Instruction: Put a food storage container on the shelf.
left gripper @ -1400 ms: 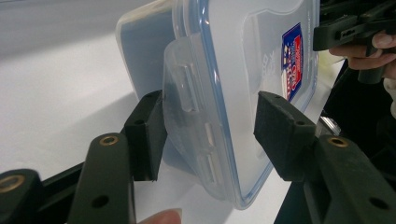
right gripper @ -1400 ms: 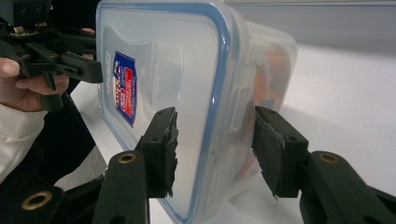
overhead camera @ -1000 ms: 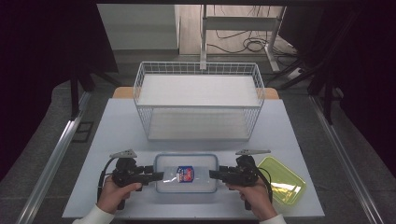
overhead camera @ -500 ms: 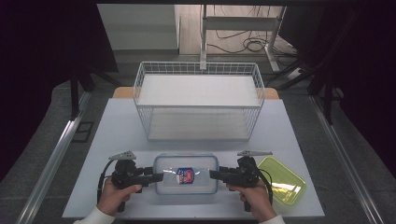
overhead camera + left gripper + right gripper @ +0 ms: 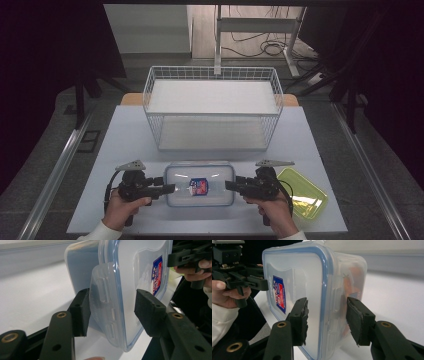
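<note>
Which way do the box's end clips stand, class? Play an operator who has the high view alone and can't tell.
Observer: In the left gripper view, the left clip stands swung out from the box, between the open jaws of the left gripper.
Operator: And the other end?
Observer: In the right gripper view, the right clip seems to lie flat against the wall, between the open jaws of the right gripper.
</note>
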A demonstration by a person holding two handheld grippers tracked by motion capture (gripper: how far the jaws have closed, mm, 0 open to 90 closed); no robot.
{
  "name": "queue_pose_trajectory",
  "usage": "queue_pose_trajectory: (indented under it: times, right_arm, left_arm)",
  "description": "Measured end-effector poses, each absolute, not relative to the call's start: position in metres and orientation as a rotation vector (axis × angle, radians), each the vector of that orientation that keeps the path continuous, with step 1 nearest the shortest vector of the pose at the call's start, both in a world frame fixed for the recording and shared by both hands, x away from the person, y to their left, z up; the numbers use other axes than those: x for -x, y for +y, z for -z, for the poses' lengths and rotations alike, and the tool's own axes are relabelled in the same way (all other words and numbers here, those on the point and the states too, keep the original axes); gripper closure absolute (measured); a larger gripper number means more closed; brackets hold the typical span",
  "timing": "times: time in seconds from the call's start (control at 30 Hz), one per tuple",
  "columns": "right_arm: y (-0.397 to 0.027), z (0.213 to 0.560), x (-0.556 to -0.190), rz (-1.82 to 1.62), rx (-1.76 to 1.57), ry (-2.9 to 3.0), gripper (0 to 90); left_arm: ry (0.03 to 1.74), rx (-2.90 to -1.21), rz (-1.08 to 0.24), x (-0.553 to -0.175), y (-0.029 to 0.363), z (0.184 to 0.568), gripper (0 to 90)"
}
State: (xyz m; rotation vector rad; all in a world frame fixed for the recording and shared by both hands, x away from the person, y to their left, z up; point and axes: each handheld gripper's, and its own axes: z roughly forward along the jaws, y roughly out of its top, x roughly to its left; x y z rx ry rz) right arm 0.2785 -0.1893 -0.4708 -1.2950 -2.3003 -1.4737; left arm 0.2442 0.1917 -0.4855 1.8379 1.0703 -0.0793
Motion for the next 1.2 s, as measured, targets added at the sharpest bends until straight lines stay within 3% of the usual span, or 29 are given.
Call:
queue_pose_trajectory:
  times: [0.5,1.2]
  right_arm:
    - [-0.190,0.444,-0.286,1.555,1.258,-2.334,53.5]
    - [-0.195,0.357,-0.301,1.713,1.206,-2.401,53.4]
  left_arm:
    - [1.019,-1.836,0.009,-0.254,0.191,0.455,47.7]
    - [0.912,-1.819,-0.103,-0.278,0.187,0.368,47.7]
